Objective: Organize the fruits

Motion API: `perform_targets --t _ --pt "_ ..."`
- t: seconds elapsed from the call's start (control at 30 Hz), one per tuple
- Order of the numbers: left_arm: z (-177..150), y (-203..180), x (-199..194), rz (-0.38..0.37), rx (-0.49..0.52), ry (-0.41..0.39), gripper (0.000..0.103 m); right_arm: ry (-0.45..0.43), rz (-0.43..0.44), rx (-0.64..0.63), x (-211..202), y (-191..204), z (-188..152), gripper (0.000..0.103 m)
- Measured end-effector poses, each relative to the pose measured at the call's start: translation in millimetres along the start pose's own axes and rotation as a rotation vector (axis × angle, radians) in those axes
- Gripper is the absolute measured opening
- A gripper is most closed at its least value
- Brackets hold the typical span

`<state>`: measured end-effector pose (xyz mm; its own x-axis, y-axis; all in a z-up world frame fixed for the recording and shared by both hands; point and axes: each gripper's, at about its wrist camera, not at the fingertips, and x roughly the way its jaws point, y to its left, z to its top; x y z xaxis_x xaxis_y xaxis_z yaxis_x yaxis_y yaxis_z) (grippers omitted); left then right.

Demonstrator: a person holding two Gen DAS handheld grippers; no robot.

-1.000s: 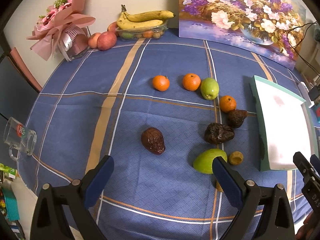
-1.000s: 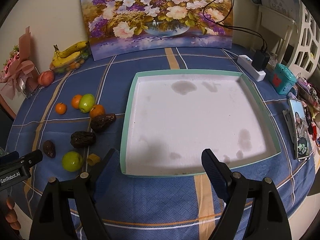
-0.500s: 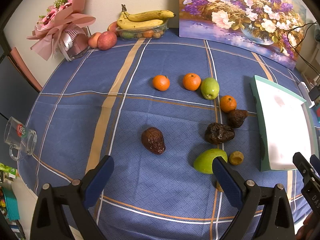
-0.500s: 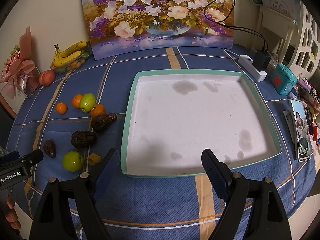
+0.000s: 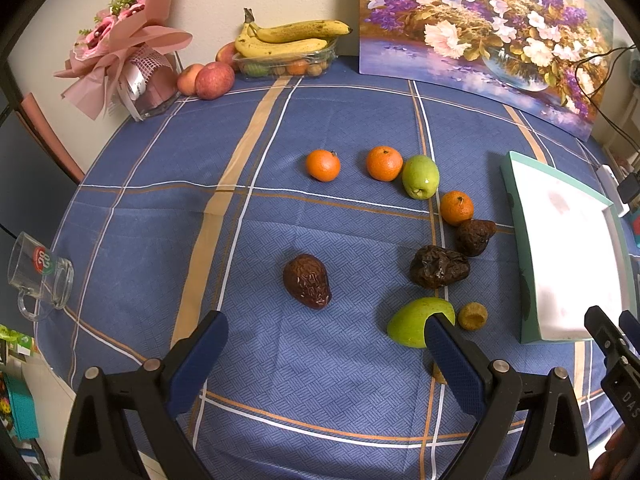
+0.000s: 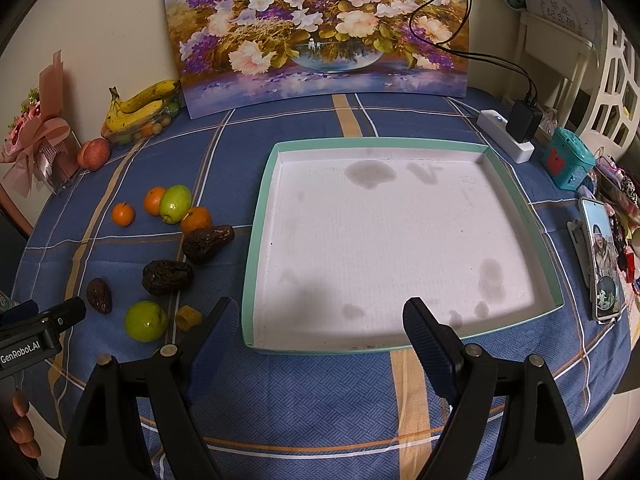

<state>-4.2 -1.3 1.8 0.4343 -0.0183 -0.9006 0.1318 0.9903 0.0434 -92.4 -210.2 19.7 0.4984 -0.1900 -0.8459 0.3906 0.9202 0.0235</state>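
Observation:
Loose fruit lies on the blue checked tablecloth: three oranges (image 5: 323,165), a green apple (image 5: 420,177), a second green apple (image 5: 416,326) near my left gripper's right finger, three shrivelled dark fruits (image 5: 307,281) and a small yellow-brown piece (image 5: 473,316). My left gripper (image 5: 326,346) is open and empty, low over the cloth just in front of the fruit. My right gripper (image 6: 320,330) is open and empty at the near edge of the white tray with a teal rim (image 6: 256,240). The tray holds no fruit. The same fruits show left of the tray in the right wrist view (image 6: 146,321).
At the back stand a flower painting (image 6: 320,28), a container with bananas (image 5: 286,46), red apples (image 5: 214,80) and a pink bouquet (image 5: 124,60). A glass mug (image 5: 38,276) sits at the left table edge. A power strip (image 6: 506,142), teal box (image 6: 568,164) and phone (image 6: 602,264) lie right of the tray.

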Motion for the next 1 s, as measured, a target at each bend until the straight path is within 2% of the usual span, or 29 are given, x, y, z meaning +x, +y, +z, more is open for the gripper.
perform_targets --t 0.5,0.67,0.8,1.0 --pt "3.8 5.1 1.8 0.013 -0.018 0.003 0.1 0.001 0.007 0.004 0.8 -0.3 1.3 0.085" --pt "17.4 18.2 -0.1 0.013 -0.087 -0.008 0.1 -0.008 0.038 0.006 -3.2 5.3 7.0 0.085" --pt "24.4 28.8 -3.9 0.004 -0.14 -0.033 0.101 -0.028 0.069 -0.013 -9.0 13.9 16.5 0.085" --pt "27.3 48.3 -11.3 -0.049 -0.209 -0.146 0.103 -0.045 0.157 -0.043 -14.7 34.2 31.4 0.085"
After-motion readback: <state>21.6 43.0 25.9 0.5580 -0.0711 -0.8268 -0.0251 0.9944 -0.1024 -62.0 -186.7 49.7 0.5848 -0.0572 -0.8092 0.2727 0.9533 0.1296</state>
